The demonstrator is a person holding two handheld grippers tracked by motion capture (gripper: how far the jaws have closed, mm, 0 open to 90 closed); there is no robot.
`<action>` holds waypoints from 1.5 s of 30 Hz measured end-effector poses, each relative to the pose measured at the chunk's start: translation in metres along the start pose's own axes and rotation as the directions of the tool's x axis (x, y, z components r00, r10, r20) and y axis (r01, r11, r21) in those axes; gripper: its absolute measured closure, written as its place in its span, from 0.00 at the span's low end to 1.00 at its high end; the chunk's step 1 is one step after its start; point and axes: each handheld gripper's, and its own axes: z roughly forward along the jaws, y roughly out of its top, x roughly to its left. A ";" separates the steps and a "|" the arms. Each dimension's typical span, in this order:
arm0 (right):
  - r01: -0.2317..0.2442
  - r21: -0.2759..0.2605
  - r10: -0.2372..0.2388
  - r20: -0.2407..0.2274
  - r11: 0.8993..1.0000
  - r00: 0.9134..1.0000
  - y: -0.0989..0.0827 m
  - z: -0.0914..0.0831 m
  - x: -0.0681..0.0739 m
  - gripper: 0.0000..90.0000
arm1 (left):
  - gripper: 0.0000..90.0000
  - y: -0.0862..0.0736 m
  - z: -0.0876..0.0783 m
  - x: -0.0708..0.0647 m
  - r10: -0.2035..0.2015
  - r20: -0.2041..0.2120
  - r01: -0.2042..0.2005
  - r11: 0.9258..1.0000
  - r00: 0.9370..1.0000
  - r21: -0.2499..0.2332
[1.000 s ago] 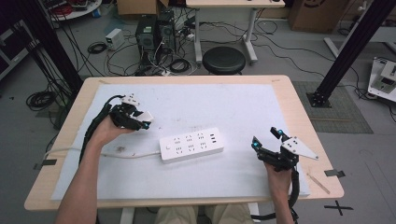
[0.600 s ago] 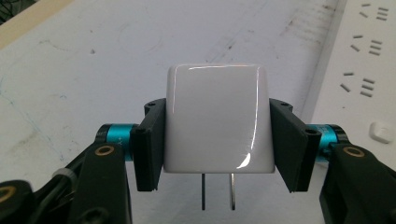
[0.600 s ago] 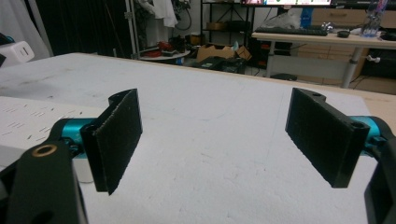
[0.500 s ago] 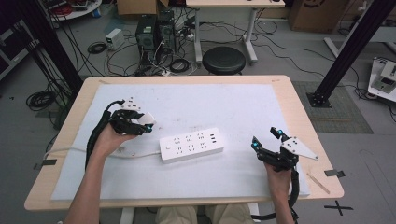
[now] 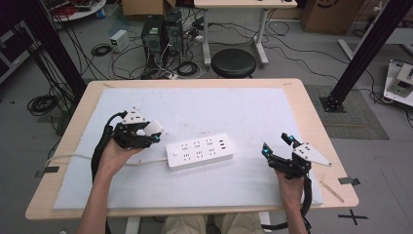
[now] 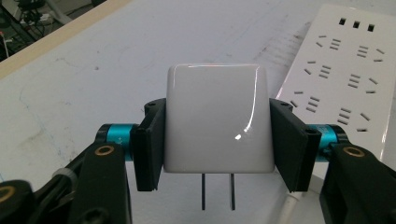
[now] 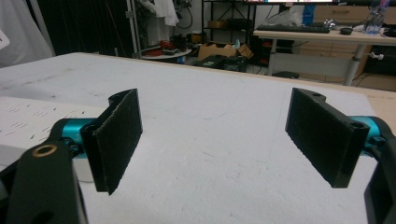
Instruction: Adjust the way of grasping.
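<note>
Since the earlier frame, the left tongs have carried the glossy white square plastic charger, two prongs down, clamped between them, toward the white rectangular power strip mid-surface. Right tongs gape empty near the right edge.

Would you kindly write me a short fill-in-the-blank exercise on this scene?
1. The left gripper is shut on a white ____.
2. The charger has ____ metal prongs.
3. The right gripper has its jaws ____.
4. The power strip lies ____ the two grippers.

Missing words: charger; two; open; between
</note>
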 end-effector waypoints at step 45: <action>-0.153 0.088 0.176 -0.377 0.984 0.909 0.045 0.019 0.014 0.21 | 0.47 0.004 0.020 -0.135 0.336 -0.285 -0.375 0.922 0.898 -0.093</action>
